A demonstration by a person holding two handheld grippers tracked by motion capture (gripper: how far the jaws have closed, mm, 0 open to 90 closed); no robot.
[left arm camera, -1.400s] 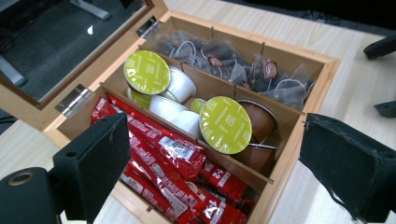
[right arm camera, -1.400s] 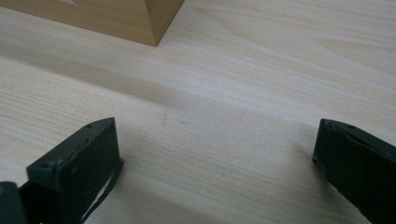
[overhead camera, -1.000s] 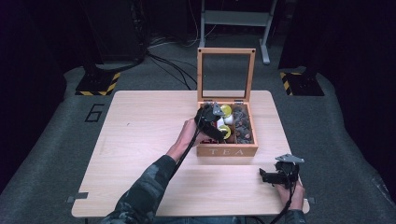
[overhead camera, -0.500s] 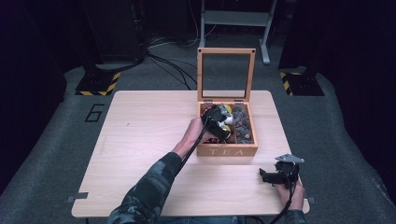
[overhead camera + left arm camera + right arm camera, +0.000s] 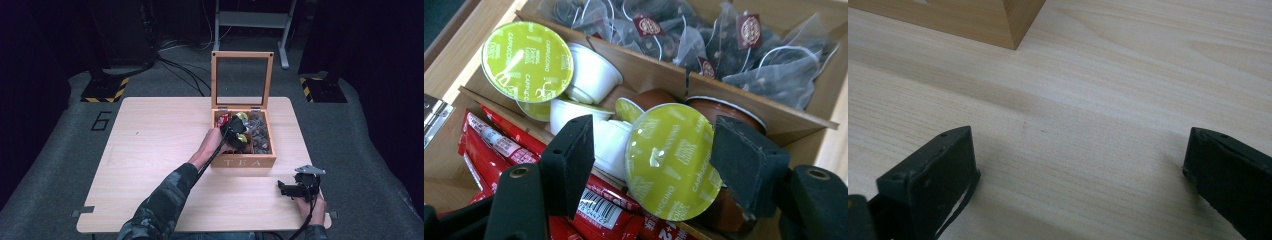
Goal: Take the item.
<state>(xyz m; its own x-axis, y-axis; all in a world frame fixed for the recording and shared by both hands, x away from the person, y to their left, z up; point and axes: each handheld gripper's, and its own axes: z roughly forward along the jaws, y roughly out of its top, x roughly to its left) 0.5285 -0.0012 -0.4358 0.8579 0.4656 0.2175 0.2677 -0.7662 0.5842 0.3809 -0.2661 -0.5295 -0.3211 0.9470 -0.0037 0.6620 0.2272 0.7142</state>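
Observation:
An open wooden tea box (image 5: 244, 161) stands on the table with its lid (image 5: 242, 80) upright. My left gripper (image 5: 235, 131) is inside it, low over the compartments. In the left gripper view its jaws (image 5: 654, 165) sit on either side of a white capsule with a green lid (image 5: 671, 160), touching it on both sides. Behind it lie another green-lidded capsule (image 5: 526, 55), brown capsules (image 5: 724, 107), red sachets (image 5: 499, 145) and mesh tea bags (image 5: 744, 55). My right gripper (image 5: 287, 189) rests open near the table's front right, nothing between its jaws (image 5: 1078, 145).
The wooden table (image 5: 160, 145) stretches bare to the left of the box. A corner of the box (image 5: 1013, 25) shows ahead of the right gripper. Cables (image 5: 185, 75) and a hazard-striped base (image 5: 102, 90) lie on the floor behind the table.
My left gripper has moved a little to the right and down into the tea box with the capsule. The right gripper has stayed still.

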